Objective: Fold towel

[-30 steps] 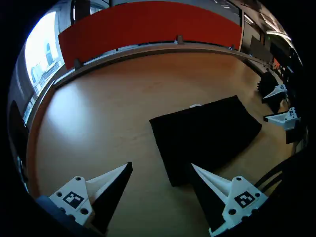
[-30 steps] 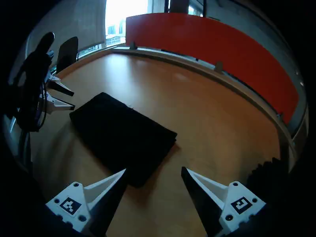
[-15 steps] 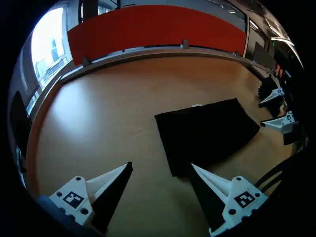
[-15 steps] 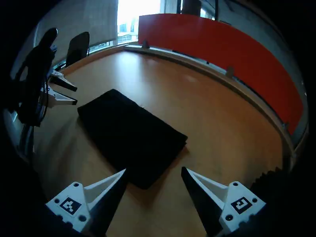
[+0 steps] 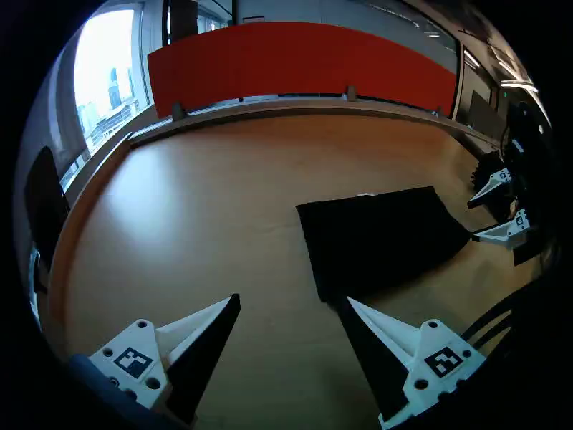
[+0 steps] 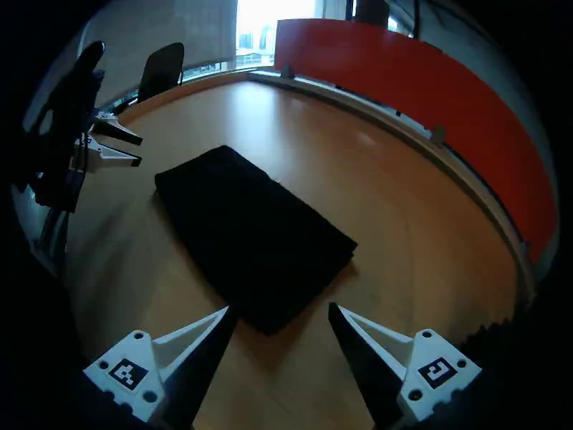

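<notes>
Black cloth towel (image 5: pixel 379 240), folded to a flat rectangle, lies right of centre in the left gripper view on a smooth, pale-brown wooden worktop (image 5: pixel 208 201). At the bottom of that frame the left gripper (image 5: pixel 286 326) has its white, dark-faced jaws spread wide and holds nothing. The towel's near corner sits just ahead of its right-hand finger. At the bottom of the right gripper view, the right gripper (image 6: pixel 279 337) is likewise wide open and empty, and the towel's nearest corner lies just ahead of the gap between its fingers, not touching them.

The towel looks light and limp, with no stiffness of its own. Lifted at one point it would likely droop, and its layers could slide apart. The surest hold appears to be at two neighbouring corners, one per gripper, each pinching every layer. The polished wood probably gives little friction, so the cloth may skid when a finger is pushed under an edge.

A long red partition panel (image 5: pixel 301 61) stands along the worktop's far rim at the top of the frame. A black chair back (image 6: pixel 161 68) rises beyond the rim at the upper left of the right gripper view. Bare wood surrounds the towel on the sides in view, widest at the left of the left gripper view, which leaves ample room to sweep an edge over. Where the near rim runs cannot be told.
</notes>
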### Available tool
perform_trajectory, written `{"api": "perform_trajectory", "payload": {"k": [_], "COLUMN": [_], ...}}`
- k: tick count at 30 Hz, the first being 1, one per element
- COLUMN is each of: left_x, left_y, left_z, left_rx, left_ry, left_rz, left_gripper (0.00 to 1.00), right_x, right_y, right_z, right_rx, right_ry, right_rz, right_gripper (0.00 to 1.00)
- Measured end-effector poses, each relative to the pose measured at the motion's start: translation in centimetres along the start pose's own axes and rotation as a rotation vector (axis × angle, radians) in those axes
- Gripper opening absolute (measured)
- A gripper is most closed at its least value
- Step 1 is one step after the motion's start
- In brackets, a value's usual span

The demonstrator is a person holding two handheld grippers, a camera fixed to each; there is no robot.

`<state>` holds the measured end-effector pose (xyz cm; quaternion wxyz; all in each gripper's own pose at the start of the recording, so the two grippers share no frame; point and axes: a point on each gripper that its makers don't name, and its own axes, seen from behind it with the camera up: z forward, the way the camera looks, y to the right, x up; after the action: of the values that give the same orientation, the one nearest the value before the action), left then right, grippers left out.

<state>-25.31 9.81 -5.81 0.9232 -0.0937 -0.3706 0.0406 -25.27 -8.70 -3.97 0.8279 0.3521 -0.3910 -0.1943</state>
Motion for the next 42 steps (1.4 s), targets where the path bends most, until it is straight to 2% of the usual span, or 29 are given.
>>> {"api": "perform_trajectory", "payload": {"k": [16,24,26,28,30,32,42], "left_x": [-1.1,-1.6,-1.8,-1.9,-2.0,-2.2,-2.5], "left_y": [-1.5,-1.8,-1.9,-2.0,-2.0,-2.1,-2.5], "left_z": [-2.5,-3.3,-3.4,-3.6,-3.7,-3.9,-4.3], "left_rx": [0.038,0.048,0.052,0.054,0.056,0.057,0.070], "left_ry": [0.044,0.062,0.064,0.067,0.068,0.070,0.074], "left_rz": [-0.034,-0.047,-0.048,-0.048,-0.047,-0.046,-0.050], "left_gripper": [1.00,1.00,1.00,1.00,1.00,1.00,1.00], "right_x": [-1.3,-1.9,-2.1,-2.4,-2.5,-2.7,-3.1], "right_y": [-1.1,-1.3,-1.4,-1.4,-1.3,-1.3,-1.1], "right_z": [0.3,0.4,0.4,0.5,0.5,0.6,0.9], "right_rx": [0.072,0.079,0.086,0.085,0.085,0.086,0.078], "right_ry": [-0.067,-0.087,-0.093,-0.099,-0.103,-0.106,-0.112], "right_rz": [-0.053,-0.056,-0.053,-0.049,-0.043,-0.037,-0.025], "right_gripper": [0.59,0.58,0.48,0.45,0.36,0.32,0.31]}}
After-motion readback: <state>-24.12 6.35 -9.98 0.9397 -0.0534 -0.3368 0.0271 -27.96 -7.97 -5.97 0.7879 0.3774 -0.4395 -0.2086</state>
